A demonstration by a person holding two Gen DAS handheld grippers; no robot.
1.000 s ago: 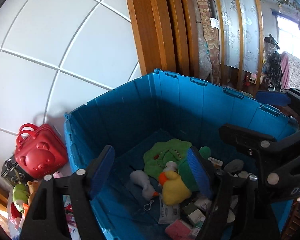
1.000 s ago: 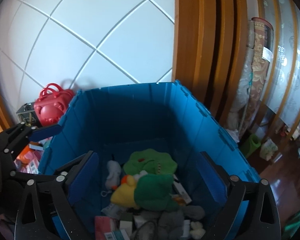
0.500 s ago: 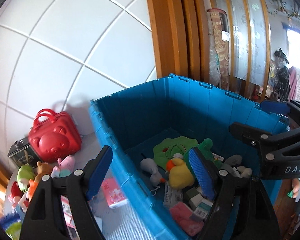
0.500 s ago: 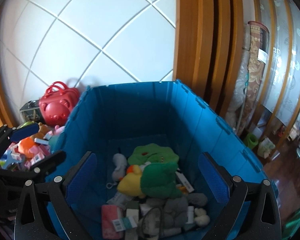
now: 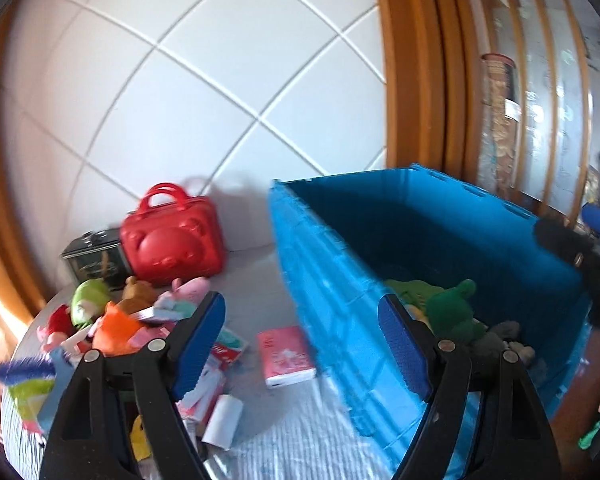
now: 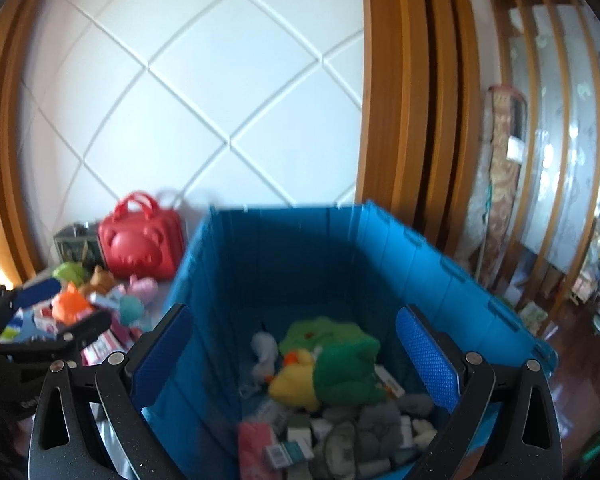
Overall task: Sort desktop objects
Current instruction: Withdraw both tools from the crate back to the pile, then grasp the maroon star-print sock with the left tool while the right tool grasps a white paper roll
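Blue crate (image 6: 380, 264): stands on the right of the striped tabletop (image 5: 300, 432), against the white quilted wall; holds a green and yellow plush (image 6: 332, 368), a small white plush (image 6: 264, 352), grey soft toys and small boxes.
Pink packet (image 5: 286, 356): lies flat on the tabletop just left of the crate's near corner.
Toy pile (image 5: 120, 320): left of the packet; an orange plush, a pink plush, a green-headed toy, small boxes heaped together.
Red bear-face case (image 5: 172, 240): upright at the far left, beside a dark tin (image 5: 92, 256).
Left gripper (image 5: 300, 344): jaws wide, nothing between them, over the crate's left wall.
Right gripper (image 6: 292, 360): jaws wide, empty, above the crate's inside.
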